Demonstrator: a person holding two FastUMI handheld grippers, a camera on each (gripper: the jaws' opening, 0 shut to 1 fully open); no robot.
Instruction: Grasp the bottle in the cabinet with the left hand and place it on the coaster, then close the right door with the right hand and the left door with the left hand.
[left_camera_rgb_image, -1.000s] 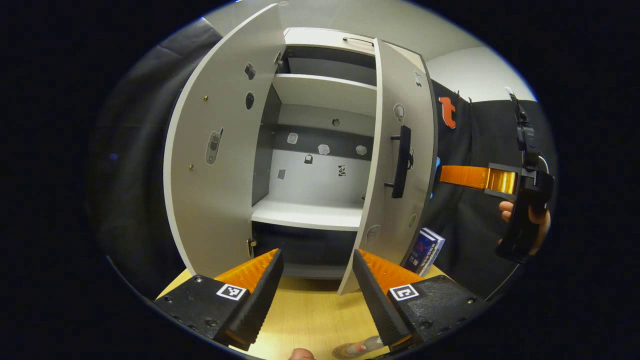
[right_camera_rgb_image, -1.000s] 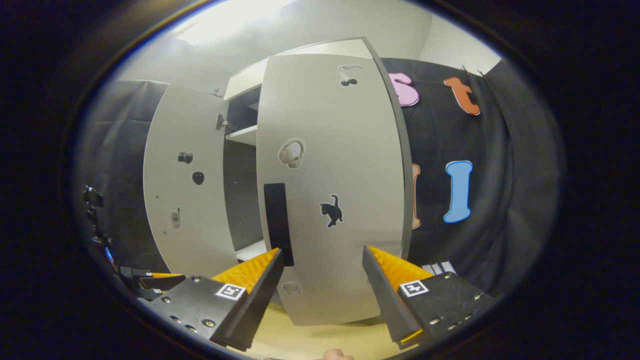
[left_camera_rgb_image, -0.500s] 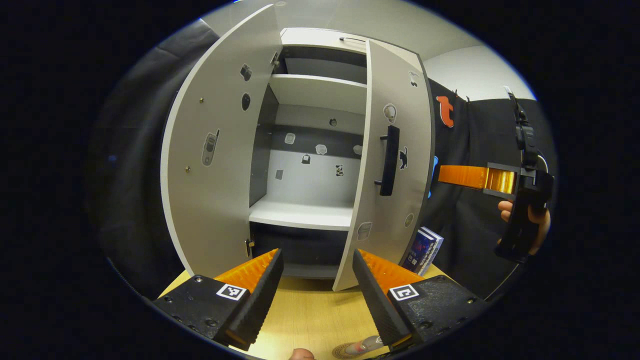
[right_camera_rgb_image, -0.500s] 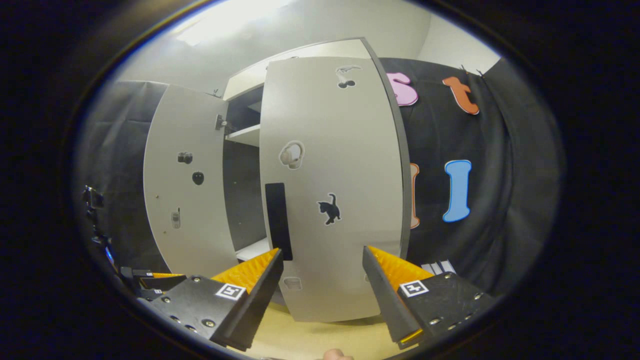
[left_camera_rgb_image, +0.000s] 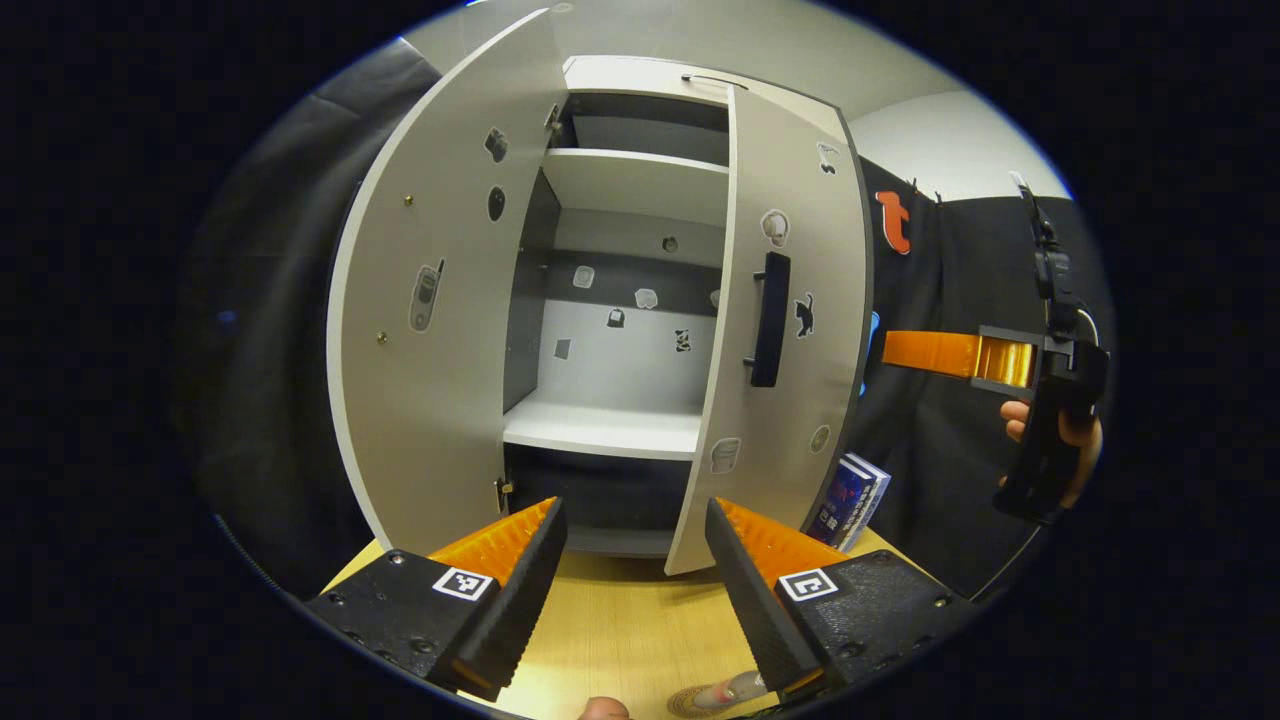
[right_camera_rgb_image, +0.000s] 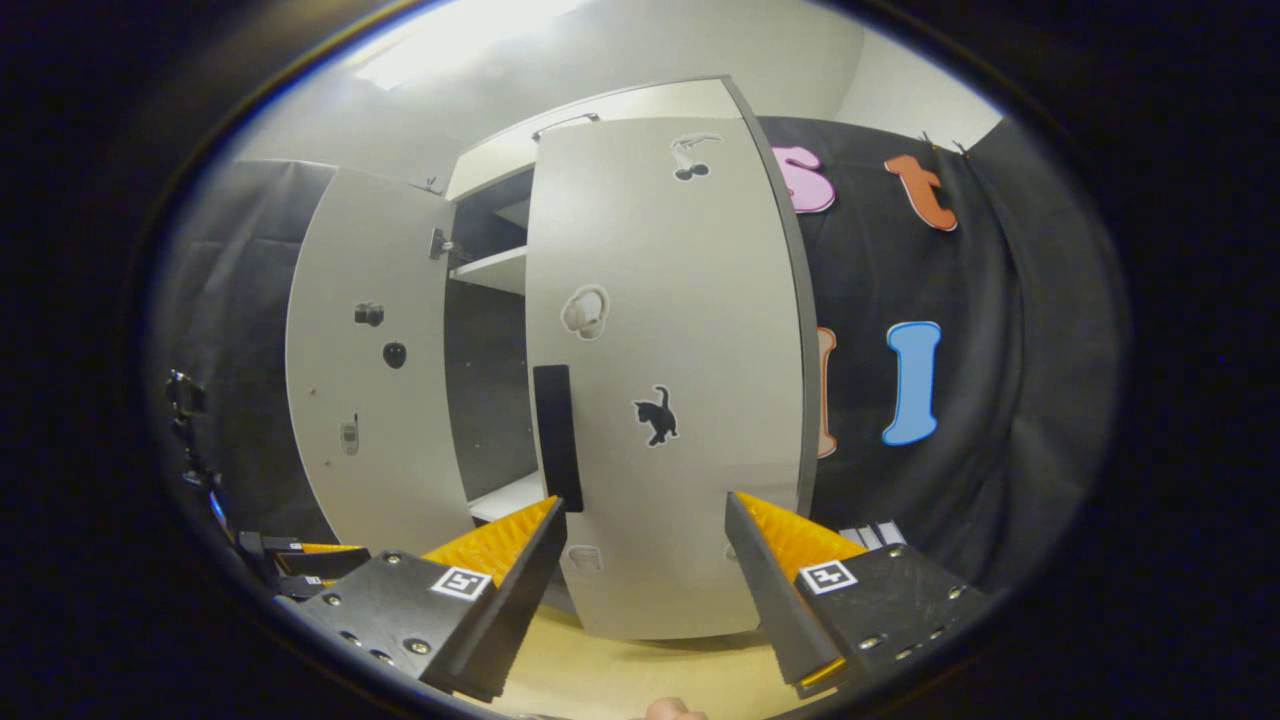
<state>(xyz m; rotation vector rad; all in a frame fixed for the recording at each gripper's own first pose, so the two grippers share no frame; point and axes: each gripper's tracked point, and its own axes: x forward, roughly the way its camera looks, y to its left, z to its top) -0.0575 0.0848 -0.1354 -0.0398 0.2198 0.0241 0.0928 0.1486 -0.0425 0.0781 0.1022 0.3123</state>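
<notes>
Swinging shut over the last second, the right door (left_camera_rgb_image: 790, 300) has turned further toward the cabinet (left_camera_rgb_image: 620, 330): in the left gripper view its black handle (left_camera_rgb_image: 768, 320) now faces you almost squarely and less of the shelf (left_camera_rgb_image: 600, 430) shows behind its edge. It is not closed yet; a wide gap remains between it and the left door (left_camera_rgb_image: 430, 300), which has kept its place, standing fully open.

Your right tongs (right_camera_rgb_image: 645, 560) hover with fingers spread, nothing between them, just in front of the lower part of the right door (right_camera_rgb_image: 670, 380) in the right gripper view; you cannot tell from here whether a fingertip touches the panel. Seen from the left side, that gripper (left_camera_rgb_image: 1000, 360) sits well right of the cabinet, held by your hand (left_camera_rgb_image: 1060, 440).

Your left tongs (left_camera_rgb_image: 635, 575) are also released and empty, low over the table (left_camera_rgb_image: 620, 630). The bottle (left_camera_rgb_image: 730, 690) lies at the near bottom edge of the left gripper view, on or just beside the coaster (left_camera_rgb_image: 690, 703), so the placing step looks done.

You are mid-way through closing the right door: keep pushing until it seats, then take the left door. Mind the books (left_camera_rgb_image: 845, 500) leaning just right of the cabinet.
</notes>
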